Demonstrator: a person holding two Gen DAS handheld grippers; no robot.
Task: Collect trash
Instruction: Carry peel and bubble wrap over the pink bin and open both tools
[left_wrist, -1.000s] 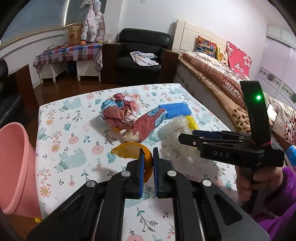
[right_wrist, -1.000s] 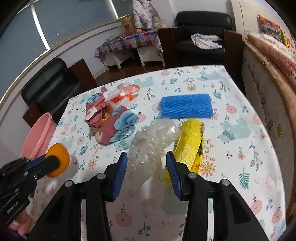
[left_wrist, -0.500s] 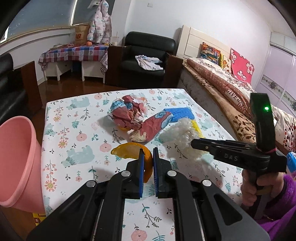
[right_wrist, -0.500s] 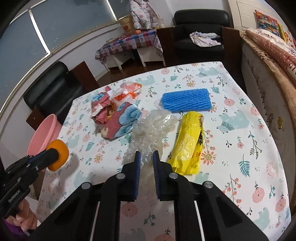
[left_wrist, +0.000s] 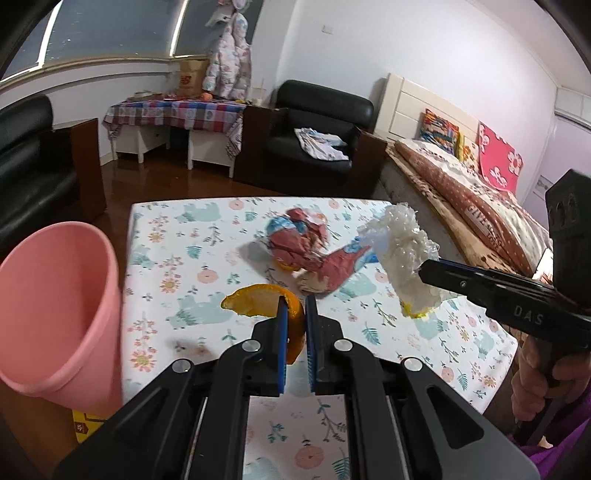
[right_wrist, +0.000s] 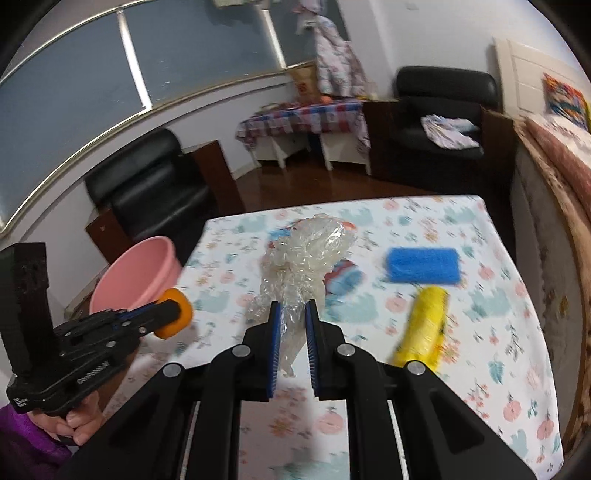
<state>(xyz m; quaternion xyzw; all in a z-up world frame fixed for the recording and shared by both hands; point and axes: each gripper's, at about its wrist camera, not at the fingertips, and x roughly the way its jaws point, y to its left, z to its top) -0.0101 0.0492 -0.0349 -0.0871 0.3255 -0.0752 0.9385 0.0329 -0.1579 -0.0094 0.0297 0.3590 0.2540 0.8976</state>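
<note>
My left gripper (left_wrist: 295, 306) is shut on an orange peel (left_wrist: 258, 301) and holds it above the table, close to the pink bin (left_wrist: 55, 317) at the left edge. My right gripper (right_wrist: 291, 314) is shut on a crumpled clear plastic bag (right_wrist: 306, 251), lifted off the table; the bag also shows in the left wrist view (left_wrist: 402, 254). The peel (right_wrist: 177, 314) and bin (right_wrist: 136, 269) show in the right wrist view. A crumpled red and blue wrapper (left_wrist: 306, 243), a yellow packet (right_wrist: 424, 328) and a blue foam net (right_wrist: 423, 266) lie on the table.
The table wears a floral cloth (left_wrist: 177, 258). The pink bin stands off its left edge. A bed (left_wrist: 480, 206) runs along the right side. A black armchair (left_wrist: 317, 140) and a checked side table (left_wrist: 173, 114) stand behind.
My right gripper closed on the clear plastic bag and lifted it off the table. My left gripper, still holding the peel, rose and swung toward the pink bin.
</note>
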